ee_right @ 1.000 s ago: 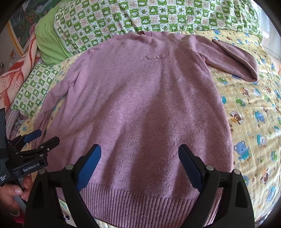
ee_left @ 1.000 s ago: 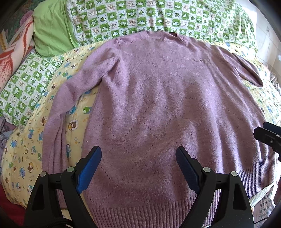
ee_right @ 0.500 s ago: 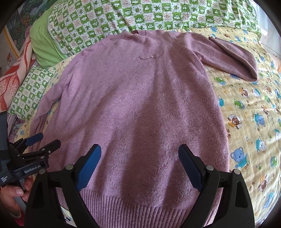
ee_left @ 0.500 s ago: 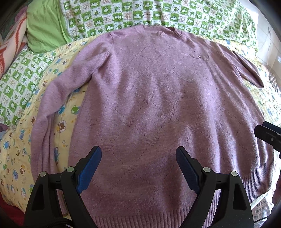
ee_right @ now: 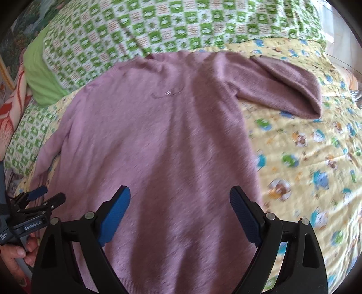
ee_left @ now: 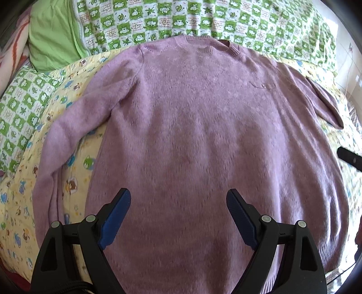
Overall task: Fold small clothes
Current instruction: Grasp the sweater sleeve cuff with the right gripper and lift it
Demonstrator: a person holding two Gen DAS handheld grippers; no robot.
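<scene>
Your sweater (ee_left: 203, 135) lies flat and face up on the quilt (ee_right: 305, 158), collar toward the pillows (ee_left: 158, 20), one sleeve (ee_left: 67, 140) trailing down its side, the other sleeve (ee_right: 282, 90) doubled back on itself. Both the left gripper (ee_left: 178, 212) and the right gripper (ee_right: 179, 210) hang over its lower body with jaws wide, holding nothing. It looks like a soft, limp knit that will sag and stretch, so pinch a sleeve cuff or the shoulder seam rather than loose body fabric.

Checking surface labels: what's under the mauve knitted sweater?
The mauve knitted sweater lies flat on a yellow quilt with cartoon animals; its collar reaches the green-and-white checked cover. Whatever lies beneath the sweater's body is hidden.
</scene>
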